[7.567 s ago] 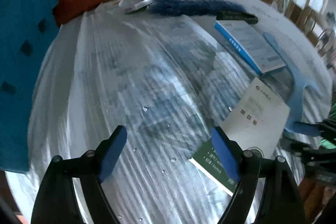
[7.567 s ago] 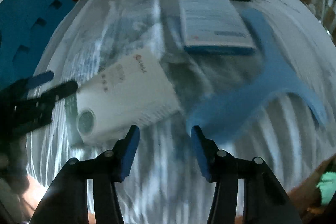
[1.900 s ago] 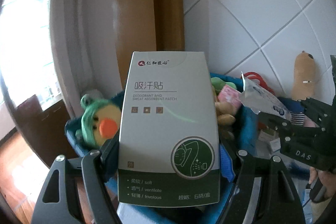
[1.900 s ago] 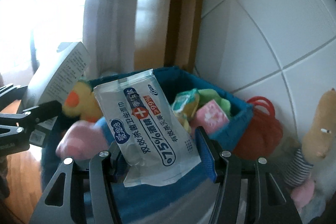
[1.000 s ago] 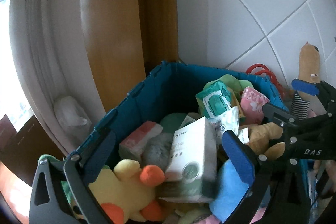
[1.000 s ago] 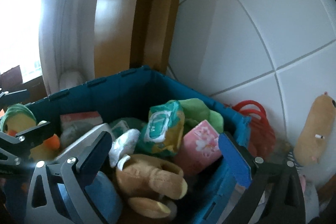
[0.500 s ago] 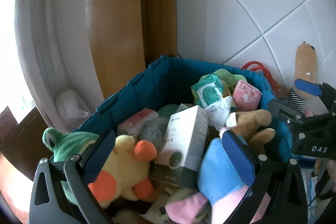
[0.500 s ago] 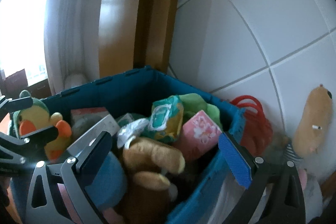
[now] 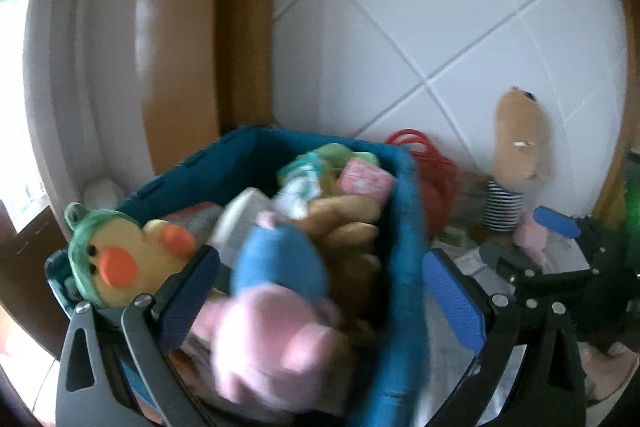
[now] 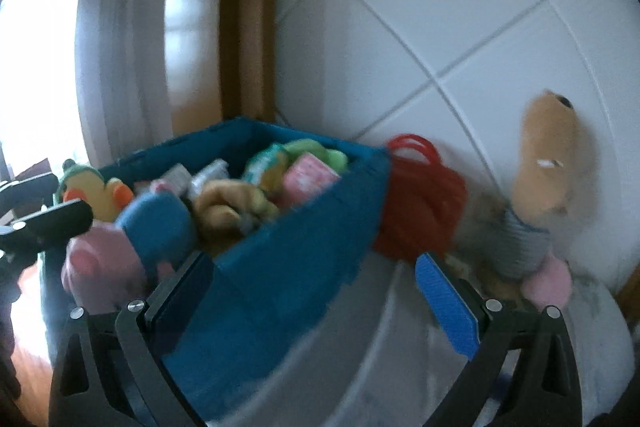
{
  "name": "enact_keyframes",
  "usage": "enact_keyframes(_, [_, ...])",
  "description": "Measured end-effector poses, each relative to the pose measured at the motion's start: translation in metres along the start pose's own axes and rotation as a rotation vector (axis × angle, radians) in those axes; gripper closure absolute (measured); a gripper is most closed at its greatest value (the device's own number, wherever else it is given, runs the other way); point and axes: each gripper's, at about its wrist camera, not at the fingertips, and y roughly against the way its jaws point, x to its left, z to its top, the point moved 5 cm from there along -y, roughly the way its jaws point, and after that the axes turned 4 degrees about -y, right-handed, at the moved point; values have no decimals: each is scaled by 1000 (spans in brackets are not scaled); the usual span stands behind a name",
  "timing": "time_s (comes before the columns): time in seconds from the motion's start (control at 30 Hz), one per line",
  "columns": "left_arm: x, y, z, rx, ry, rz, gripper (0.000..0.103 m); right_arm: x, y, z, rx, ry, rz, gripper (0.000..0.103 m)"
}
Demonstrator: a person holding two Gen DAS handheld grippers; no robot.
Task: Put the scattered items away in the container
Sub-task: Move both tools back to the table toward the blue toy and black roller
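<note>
The blue fabric container (image 9: 404,227) (image 10: 280,275) is heaped with soft toys, wipe packs and a white box (image 9: 240,223). A yellow duck with a green hood (image 9: 116,259) (image 10: 94,189) and a blue-and-pink plush (image 9: 276,291) (image 10: 140,231) lie on top. My left gripper (image 9: 320,291) is open above the container's near side, nothing between its fingers. My right gripper (image 10: 316,291) is open too, in front of the container's outer wall. The right gripper (image 9: 560,255) also shows at the right of the left wrist view. Both views are blurred.
A red bag (image 9: 432,167) (image 10: 420,203) leans beside the container against the white tiled wall. A brown plush in a striped shirt (image 9: 516,163) (image 10: 536,195) stands right of it. A wooden door frame (image 9: 188,39) rises behind. The plastic-covered table (image 10: 400,355) spreads below right.
Both open grippers have drawn back and swung right from the container. The white box and wipes pack, held earlier, lie inside it.
</note>
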Motion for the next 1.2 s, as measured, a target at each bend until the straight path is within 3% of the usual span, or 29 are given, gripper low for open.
enact_keyframes(0.2, [-90,12,-19,5,-50,-60,0,-105,49,-48,35,-100,-74,0])
enact_keyframes(0.43, [-173,-1,-49,71,-119,-156,0,-209,97,-99,92,-226,-204,0])
enact_keyframes(0.93, [-259,-65,-105,218,-213,-324,3,-309,151,-201,257,-375,-500,0])
enact_keyframes(1.03, [-276,-69,-119,258,-227,-343,11,-324,160,-220,279,-422,-511,0])
enact_keyframes(1.2, [-307,-74,-138,305,-232,-341,11,-356,173,-236,298,-425,-508,0])
